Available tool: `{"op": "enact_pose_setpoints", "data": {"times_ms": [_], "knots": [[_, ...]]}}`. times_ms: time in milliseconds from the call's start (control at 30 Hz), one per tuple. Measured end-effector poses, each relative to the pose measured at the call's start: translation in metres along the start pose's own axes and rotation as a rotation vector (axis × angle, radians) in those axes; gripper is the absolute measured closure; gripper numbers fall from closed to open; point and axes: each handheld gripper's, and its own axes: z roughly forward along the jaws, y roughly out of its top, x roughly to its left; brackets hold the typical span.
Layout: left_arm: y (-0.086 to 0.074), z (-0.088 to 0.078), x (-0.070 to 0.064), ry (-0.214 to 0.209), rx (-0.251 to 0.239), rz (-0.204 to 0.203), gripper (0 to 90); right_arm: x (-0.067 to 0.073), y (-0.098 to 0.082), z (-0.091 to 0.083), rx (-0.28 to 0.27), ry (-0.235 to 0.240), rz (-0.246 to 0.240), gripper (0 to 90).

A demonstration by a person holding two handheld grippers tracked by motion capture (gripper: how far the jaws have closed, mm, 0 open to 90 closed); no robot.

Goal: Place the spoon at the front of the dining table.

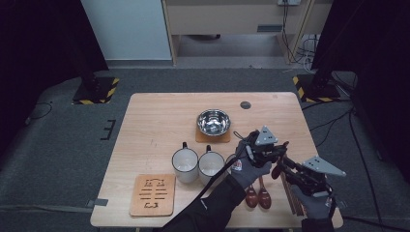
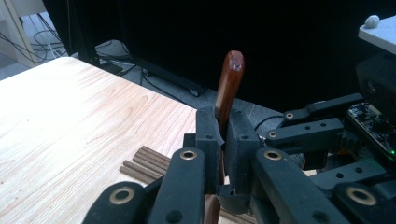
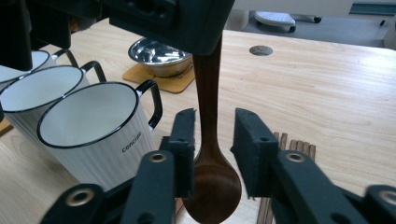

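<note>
The left gripper [image 2: 223, 140] clamps the wooden spoon [image 3: 212, 154] upright; the right gripper [image 3: 212, 140], jaws apart around it, should withdraw straight.

Wooden spoon [image 3: 212, 154] held upright above the table

Dark reddish-brown and glossy, it hangs bowl down and handle up, just beside the white mugs and above the sticks lying on the wood; the rounded handle tip [image 2: 232, 63] stands clear at the top
</note>
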Motion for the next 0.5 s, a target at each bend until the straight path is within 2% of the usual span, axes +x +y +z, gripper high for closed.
{"op": "enact_pose_setpoints", "data": {"times_ms": [233, 433, 500], "knots": [[0.003, -0.001, 0.001, 0.007, -0.004, 0.008, 84.3, -0.006, 0.001, -0.007, -0.049, -0.018, 0.017, 58.0], [0.006, -0.009, 0.005, 0.015, -0.012, 0.006, 84.3, -0.013, 0.001, -0.01, -0.088, -0.054, 0.022, 45.3], [0.008, -0.012, 0.006, 0.018, -0.016, 0.008, 84.3, -0.016, 0.0, -0.009, -0.098, -0.064, 0.038, 39.8]]}}
